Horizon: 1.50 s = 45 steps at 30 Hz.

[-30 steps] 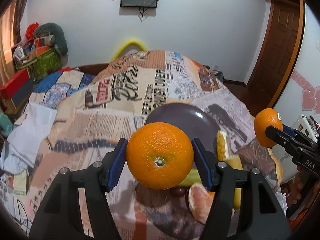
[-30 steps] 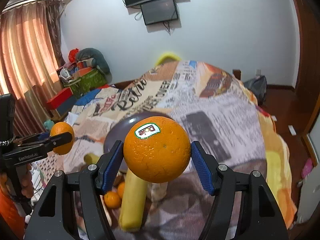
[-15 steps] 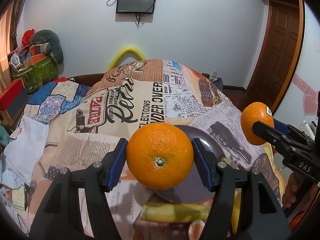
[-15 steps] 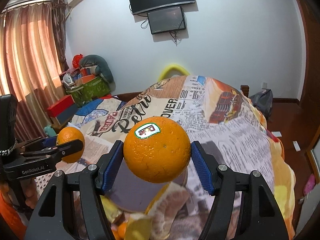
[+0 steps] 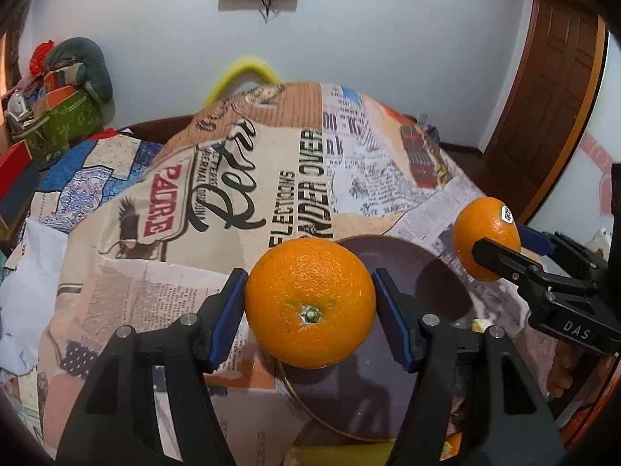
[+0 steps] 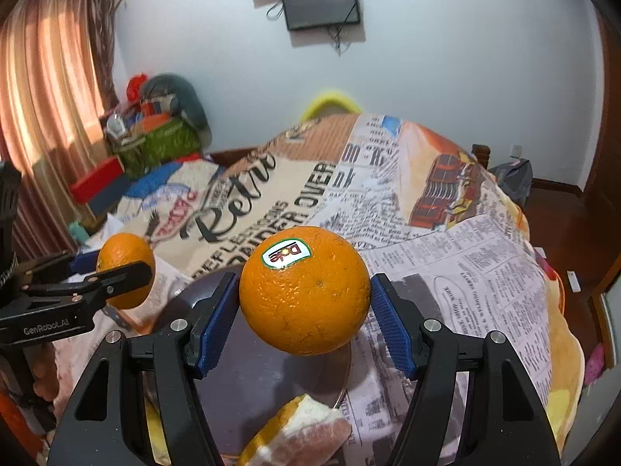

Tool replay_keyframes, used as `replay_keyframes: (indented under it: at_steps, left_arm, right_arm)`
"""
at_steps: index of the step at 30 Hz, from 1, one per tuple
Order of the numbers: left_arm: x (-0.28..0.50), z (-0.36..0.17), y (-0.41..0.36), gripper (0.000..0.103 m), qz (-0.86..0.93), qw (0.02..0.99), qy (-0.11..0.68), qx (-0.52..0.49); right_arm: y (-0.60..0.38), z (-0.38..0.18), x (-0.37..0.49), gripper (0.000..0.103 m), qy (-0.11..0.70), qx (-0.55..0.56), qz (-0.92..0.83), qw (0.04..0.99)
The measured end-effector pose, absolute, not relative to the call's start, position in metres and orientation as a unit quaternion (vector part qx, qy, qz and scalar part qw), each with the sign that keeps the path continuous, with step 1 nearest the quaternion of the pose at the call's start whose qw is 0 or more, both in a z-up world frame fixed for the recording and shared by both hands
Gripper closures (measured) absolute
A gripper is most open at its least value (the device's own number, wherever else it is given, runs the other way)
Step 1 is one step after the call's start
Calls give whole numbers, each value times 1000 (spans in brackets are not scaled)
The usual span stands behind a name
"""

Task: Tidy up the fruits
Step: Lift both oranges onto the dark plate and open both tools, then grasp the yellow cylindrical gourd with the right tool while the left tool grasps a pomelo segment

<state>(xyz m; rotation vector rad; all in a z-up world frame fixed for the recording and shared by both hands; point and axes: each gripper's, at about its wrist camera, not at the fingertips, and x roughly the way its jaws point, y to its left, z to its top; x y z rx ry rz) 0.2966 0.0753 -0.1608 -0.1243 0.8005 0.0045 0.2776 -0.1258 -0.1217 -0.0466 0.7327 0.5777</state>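
My left gripper (image 5: pixel 309 305) is shut on a plain orange (image 5: pixel 309 303) and holds it above the left rim of a dark purple plate (image 5: pixel 434 272). My right gripper (image 6: pixel 304 299) is shut on an orange with a Dole sticker (image 6: pixel 304 303) above the same plate (image 6: pixel 252 380). Each gripper shows in the other's view: the right one with its orange (image 5: pixel 487 239) at the plate's right, the left one with its orange (image 6: pixel 125 270) at the plate's left. A pomelo wedge (image 6: pixel 299 431) lies at the plate's near edge.
The plate sits on a bed covered by a newspaper-print blanket (image 5: pixel 240 194). A yellow banana (image 5: pixel 341 454) and a small orange fruit (image 5: pixel 452 442) lie at the near side. Boxes and bags (image 6: pixel 155 136) are piled at the far left. A wooden door (image 5: pixel 543 116) stands at the right.
Both grippers have moved forward over the plate with their oranges held. The banana and loose fruit have slid toward the bottom of both views.
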Motion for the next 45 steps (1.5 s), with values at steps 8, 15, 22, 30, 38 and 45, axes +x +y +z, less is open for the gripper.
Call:
replay_keyframes:
  at_steps: [8, 15, 22, 30, 38, 45]
  left_arm:
    - [324, -196, 75, 39, -12, 896, 440, -58]
    - [333, -200, 69, 39, -16, 895, 443, -42]
    - [332, -193, 64, 38, -21, 902, 429, -35]
    - [316, -172, 69, 38, -7, 911, 410, -37]
    - [282, -134, 69, 38, -3, 926, 375, -43]
    - [247, -105, 63, 36, 3, 937, 348, -37]
  right_arm:
    - [-111, -146, 294, 38, 403, -47, 294, 865]
    - [-105, -160, 299, 38, 428, -67, 303, 849]
    - [-100, -160, 300, 36, 431, -80, 308, 844]
    - [-101, -143, 290, 35, 409, -80, 306, 856]
    - [-111, -107, 267, 34, 373, -72, 299, 876]
    - [-123, -79, 234, 34, 347, -60, 297, 887]
